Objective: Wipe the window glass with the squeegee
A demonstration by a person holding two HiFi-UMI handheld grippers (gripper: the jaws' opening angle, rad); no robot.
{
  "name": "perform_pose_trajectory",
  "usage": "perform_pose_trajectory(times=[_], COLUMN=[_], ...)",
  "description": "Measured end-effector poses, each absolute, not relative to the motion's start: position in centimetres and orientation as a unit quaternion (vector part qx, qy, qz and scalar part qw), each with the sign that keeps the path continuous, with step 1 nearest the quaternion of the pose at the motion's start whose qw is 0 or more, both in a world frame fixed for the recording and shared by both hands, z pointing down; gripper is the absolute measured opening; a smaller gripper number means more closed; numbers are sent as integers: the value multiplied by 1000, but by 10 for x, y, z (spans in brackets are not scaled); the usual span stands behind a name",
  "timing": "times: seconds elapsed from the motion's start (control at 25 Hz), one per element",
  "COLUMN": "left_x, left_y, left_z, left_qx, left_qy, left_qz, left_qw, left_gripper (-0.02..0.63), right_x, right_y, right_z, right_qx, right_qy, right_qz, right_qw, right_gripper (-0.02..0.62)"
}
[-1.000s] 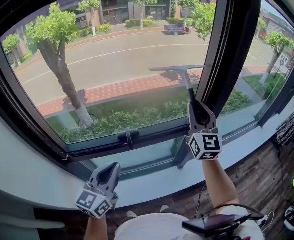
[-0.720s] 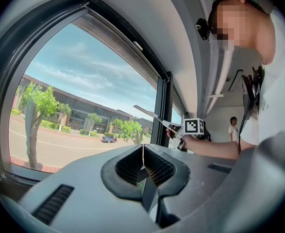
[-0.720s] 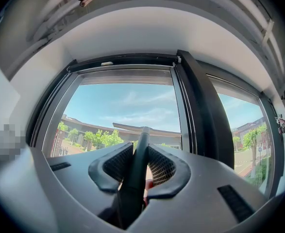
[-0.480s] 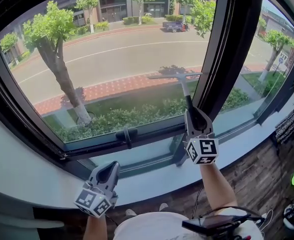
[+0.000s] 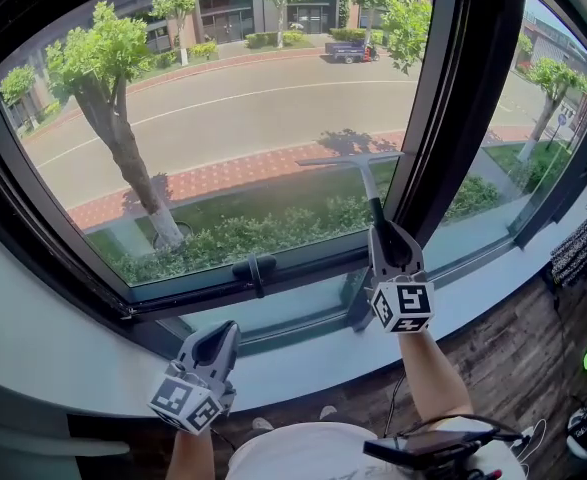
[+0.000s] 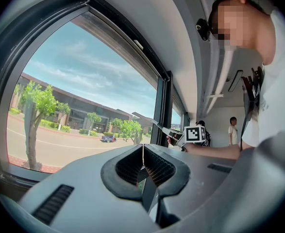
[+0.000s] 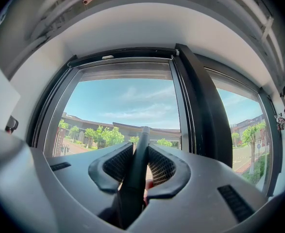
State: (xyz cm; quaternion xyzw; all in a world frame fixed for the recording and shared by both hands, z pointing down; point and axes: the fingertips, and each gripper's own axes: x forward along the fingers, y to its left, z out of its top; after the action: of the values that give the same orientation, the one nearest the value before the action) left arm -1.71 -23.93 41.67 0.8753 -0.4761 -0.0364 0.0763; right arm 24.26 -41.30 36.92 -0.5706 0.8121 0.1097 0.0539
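The window glass [image 5: 233, 118] fills the head view, with a street and trees behind it. A squeegee [image 5: 351, 159] lies with its blade level against the lower right part of the pane, and its dark handle [image 7: 140, 164] runs down into my right gripper [image 5: 380, 225], which is shut on it. In the right gripper view the handle stands between the pads [image 7: 162, 166] of that gripper [image 7: 141, 154]. My left gripper [image 5: 222, 332] hangs low at the sill, shut and holding nothing, its tips [image 6: 142, 152] pointing up at the pane.
A black window handle [image 5: 254, 268] sits on the lower frame under the pane. A thick dark mullion [image 5: 463, 98] borders the glass on the right. The pale sill [image 5: 93, 368] runs below. People [image 6: 233, 130] stand far off in the room.
My right gripper has drawn the squeegee a little way down the glass and slightly left. The left gripper has stayed where it was.
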Motion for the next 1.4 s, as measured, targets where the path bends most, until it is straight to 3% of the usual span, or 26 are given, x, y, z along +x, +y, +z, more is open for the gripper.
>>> perform_pose_trajectory(times=[0.44, 1.4], left_x=[-23, -17], left_y=[-236, -230], left_z=[416, 423], left_qx=[870, 868], left_qy=[-486, -488], left_qz=[-35, -25], left_qw=[74, 82], left_gripper=[20, 20], right_x=[244, 253], right_y=[-411, -412], right_z=[397, 527], right_qx=[-571, -556], right_qy=[814, 828], right_qz=[99, 3], right_qw=[37, -77], right_gripper=[100, 101])
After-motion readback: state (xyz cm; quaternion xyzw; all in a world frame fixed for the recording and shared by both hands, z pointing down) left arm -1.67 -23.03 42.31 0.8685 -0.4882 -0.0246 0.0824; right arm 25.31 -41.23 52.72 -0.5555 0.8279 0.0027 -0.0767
